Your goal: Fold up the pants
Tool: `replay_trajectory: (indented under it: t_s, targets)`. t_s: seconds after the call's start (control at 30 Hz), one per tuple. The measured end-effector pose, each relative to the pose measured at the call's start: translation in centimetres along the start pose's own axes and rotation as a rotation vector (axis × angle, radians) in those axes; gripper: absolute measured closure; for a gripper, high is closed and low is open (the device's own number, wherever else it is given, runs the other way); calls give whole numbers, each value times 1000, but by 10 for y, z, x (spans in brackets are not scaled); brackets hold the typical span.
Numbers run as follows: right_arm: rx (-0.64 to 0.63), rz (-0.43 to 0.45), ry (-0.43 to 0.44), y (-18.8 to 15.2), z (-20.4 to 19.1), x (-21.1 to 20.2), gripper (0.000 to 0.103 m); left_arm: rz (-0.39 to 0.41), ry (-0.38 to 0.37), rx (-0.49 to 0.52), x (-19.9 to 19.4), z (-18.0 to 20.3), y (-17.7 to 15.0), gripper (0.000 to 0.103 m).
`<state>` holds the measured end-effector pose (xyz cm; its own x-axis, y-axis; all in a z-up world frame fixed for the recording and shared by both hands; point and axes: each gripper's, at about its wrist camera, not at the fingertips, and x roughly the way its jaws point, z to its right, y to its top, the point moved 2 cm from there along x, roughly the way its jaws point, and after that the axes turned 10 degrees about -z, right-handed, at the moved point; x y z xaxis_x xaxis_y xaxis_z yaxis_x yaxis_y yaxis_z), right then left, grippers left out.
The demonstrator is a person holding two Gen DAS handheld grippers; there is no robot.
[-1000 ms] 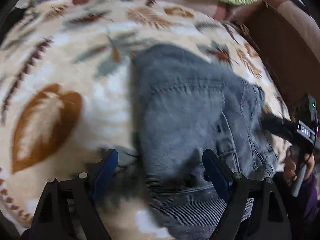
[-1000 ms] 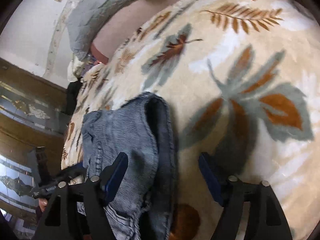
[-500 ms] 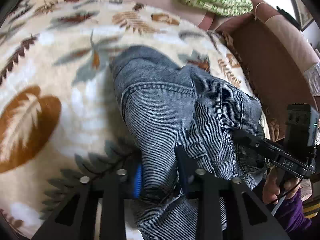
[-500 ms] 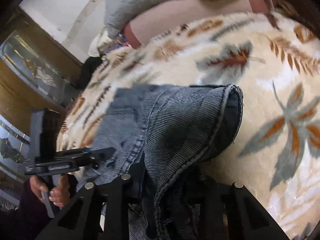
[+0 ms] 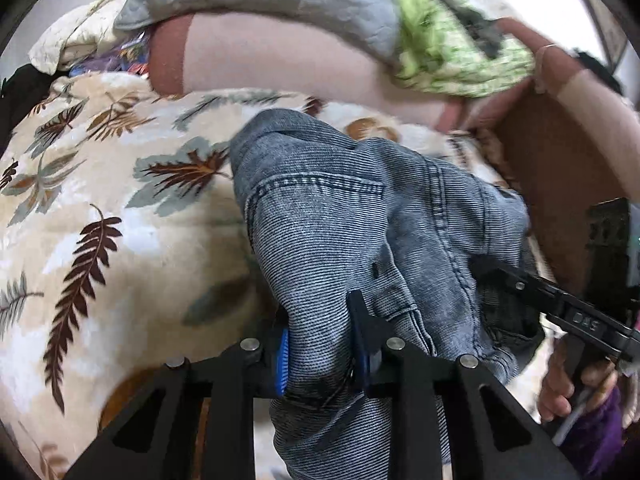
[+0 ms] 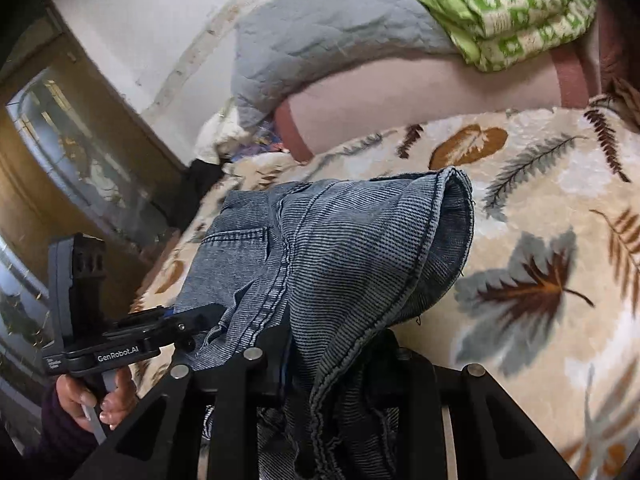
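Left gripper (image 5: pixel 320 344) is clamped on a bunched fold of the denim pants (image 5: pixel 340 216), and we find the right gripper (image 6: pixel 332 344) pinching another edge of the same garment, its jaws easing slightly apart with cloth between them. Both ends hang lifted above the leaf-patterned blanket (image 5: pixel 100 208), the middle draped between. We judge the chief risk to be the right grip slackening, letting thick denim slide out; uneven pulling could also skew the fold line.
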<state>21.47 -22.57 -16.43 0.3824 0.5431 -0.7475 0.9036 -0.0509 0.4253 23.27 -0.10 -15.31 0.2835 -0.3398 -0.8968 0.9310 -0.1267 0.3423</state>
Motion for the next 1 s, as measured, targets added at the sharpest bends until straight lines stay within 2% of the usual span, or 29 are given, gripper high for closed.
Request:
replay_trajectory:
  t_s: [0.07,0.1,0.13,0.17,0.2,0.27,0.33,0.4,0.47,0.5,0.57,0.6,0.7,0.83,1.0]
  targets:
    - [42,-67,-54,4,21,38,63,-40,47,-25,30,-10,2,72]
    - [83,-104,-99,2,34,57,53,-81,98,-45,55,-19,2,69]
    - [120,-141,-151,-3,46,71,46,-105,118,-65,70,-27,-1,55]
    - [129,-139,-158,-9,55,81,38,-110,109,-84,77,-32,-3,53]
    - [110,-108,-149,-12,53,76,38,-84,74,-117,76,-39,-8,52]
    - [86,-88,-165,-17,42,55,37,-73,48,-129,61,-42,-13,51]
    - [67,-38,-143,-24,32,27,37,-38,87,-105,40,-41,-20,51]
    - [23,43,-161,-36,21,-10,36,54,201,-60,5,-38,-36,44]
    - [-12,107,-233,-53,13,-37,35,116,304,-24,-18,-35,-52,20]
    - [-36,133,-302,-66,10,-49,34,174,384,-13,-34,-35,-68,18]
    - [-48,142,-388,-88,9,-61,34,244,469,-11,-53,-40,-91,17]
    - [-36,145,-410,-102,12,-69,34,259,491,-19,-60,-42,-101,17]
    - [-16,149,-405,-124,14,-86,34,291,570,-77,-82,-41,-130,17]
    - [-52,210,-380,-148,-16,-100,34,355,581,-94,-115,-23,-154,17]
    - [-117,310,-394,-165,-68,-134,34,463,552,-90,-165,8,-175,16]
